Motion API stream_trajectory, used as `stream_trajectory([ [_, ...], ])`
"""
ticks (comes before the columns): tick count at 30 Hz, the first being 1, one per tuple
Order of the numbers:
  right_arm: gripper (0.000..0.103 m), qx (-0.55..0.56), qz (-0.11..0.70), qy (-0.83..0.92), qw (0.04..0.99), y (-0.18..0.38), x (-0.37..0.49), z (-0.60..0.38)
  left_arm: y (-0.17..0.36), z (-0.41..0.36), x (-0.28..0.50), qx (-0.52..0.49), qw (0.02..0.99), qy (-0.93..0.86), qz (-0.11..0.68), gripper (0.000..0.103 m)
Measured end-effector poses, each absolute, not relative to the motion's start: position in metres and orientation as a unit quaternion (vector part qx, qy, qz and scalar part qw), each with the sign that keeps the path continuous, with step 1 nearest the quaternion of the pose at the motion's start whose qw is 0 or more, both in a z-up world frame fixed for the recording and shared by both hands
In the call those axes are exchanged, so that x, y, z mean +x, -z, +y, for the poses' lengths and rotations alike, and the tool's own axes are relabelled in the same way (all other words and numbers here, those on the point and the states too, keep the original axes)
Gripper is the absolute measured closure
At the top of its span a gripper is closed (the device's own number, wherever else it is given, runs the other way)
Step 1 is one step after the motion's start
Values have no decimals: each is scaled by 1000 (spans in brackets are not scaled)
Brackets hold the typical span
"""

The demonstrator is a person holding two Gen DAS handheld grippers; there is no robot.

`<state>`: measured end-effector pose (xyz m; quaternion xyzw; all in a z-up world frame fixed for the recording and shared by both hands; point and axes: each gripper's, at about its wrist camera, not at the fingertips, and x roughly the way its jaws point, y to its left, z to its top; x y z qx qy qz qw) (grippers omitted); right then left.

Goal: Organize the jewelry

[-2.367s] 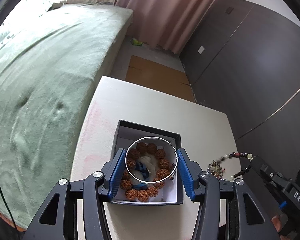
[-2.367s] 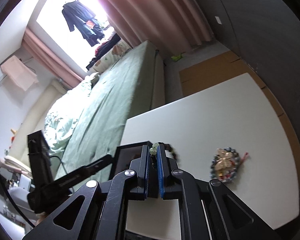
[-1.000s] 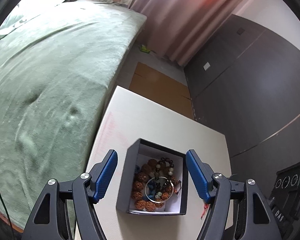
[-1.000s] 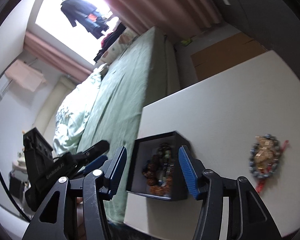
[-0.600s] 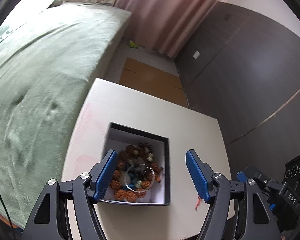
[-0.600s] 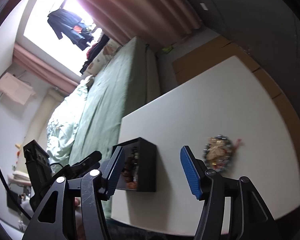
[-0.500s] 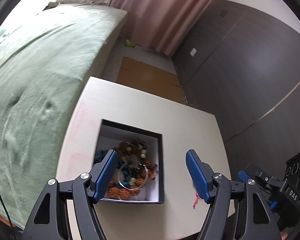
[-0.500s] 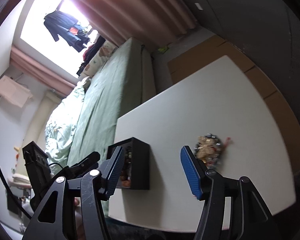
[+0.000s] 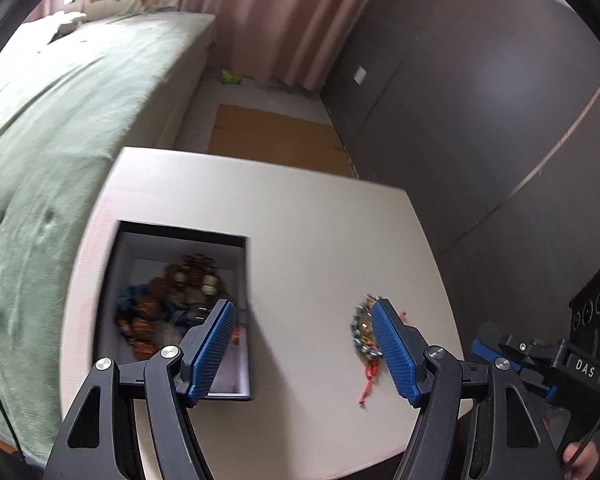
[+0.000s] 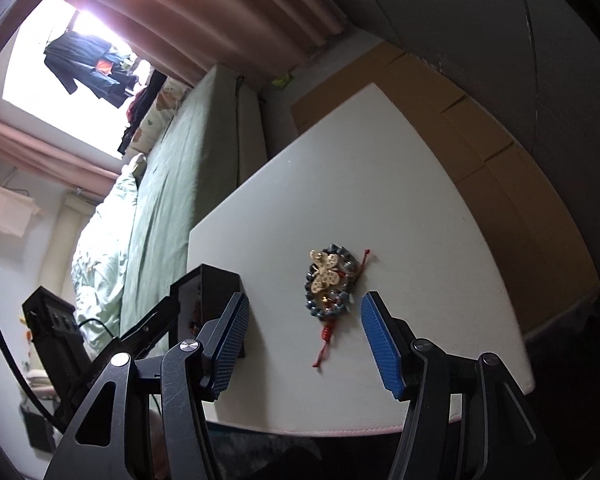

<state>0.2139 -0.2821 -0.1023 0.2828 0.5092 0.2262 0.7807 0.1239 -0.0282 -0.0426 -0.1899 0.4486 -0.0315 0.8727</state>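
Shifted from box (image 9: 180,312) toward table-lying beaded bracelet (image 10: 331,285): right gripper (image 10: 302,344), left gripper (image 9: 302,350), both spread, empty. Bracelet judged light, limp, slippery; bead ring recommended for pinching.

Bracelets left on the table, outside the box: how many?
1. The bracelet with the butterfly charm lies on the table, right of the box. Others sit blurred inside the box.

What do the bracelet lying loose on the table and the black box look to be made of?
Bracelet: grey-blue beads with a dull sheen, stone or glass; a pale gold, openwork butterfly charm, probably metal; a red knotted cord tail. Box: thin, straight black walls with a matte white inside, likely card or paperboard, though blur leaves that open.
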Motion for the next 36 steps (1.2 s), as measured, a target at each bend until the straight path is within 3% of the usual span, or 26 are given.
stream_trajectory([
  [5,44,288,514,-214,779,107,221,-295,48,-56,137,-163,868,41,466,32],
  [9,44,303,514,-199,777,110,225,-309,60,-76,151,-153,857,48,490,41],
  [19,44,329,515,-168,773,116,230,-336,80,-117,181,-123,845,48,518,49],
  [24,44,334,509,-163,776,114,229,-345,92,-130,190,-107,839,42,532,61],
  [36,44,350,505,-161,773,115,230,-355,112,-152,207,-58,833,12,550,73],
])
